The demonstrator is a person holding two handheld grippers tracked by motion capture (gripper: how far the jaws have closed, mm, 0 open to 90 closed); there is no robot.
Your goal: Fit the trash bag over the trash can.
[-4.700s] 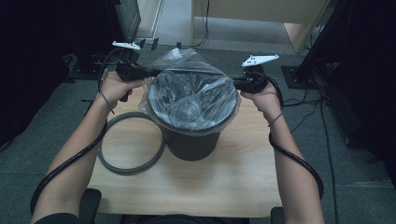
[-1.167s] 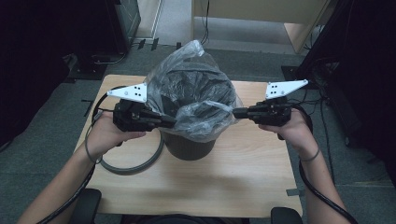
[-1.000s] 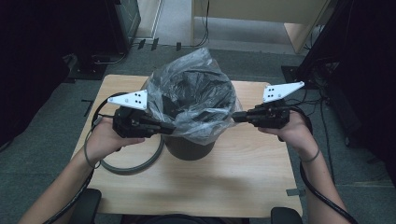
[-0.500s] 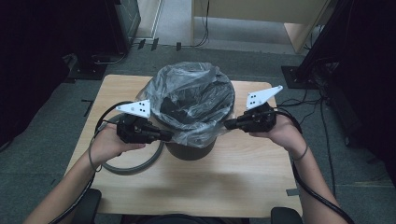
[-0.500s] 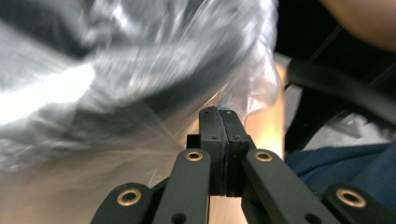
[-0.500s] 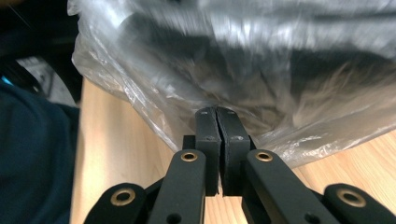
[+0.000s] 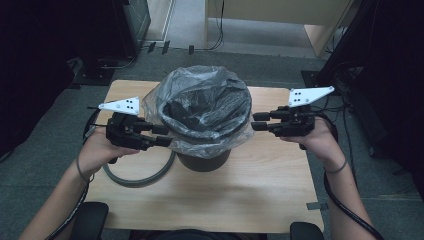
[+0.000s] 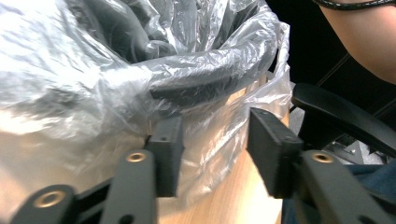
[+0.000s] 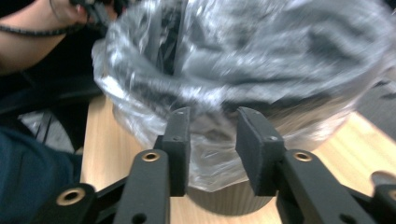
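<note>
A black round bin (image 7: 204,161) stands mid-table. A clear plastic bag (image 7: 186,144) lines it, folded out over the rim, and its hem hangs down the outside. My left gripper (image 7: 162,135) is at the bin's left side. Its jaws have just been opening and stand apart, pads off the film. In the left gripper view the bag (image 8: 93,93) hangs just beyond my left gripper (image 8: 215,142). My right gripper (image 7: 256,121) is at the bin's right side. Its jaws have also just been opening and stand apart. In the right gripper view the bag (image 9: 261,60) lies past my right gripper (image 9: 217,137), not pinched.
A grey ring (image 7: 131,178) lies flat on the wooden table (image 7: 260,195), left of the bin and under my left hand. Chair arms sit at the table's near edge. Dark equipment and cables stand on the floor around the table.
Both hands came inward and drew the bag's edge down over the bin rim. Both grippers then opened and let go of the film. The right hand has since moved slightly outward.
</note>
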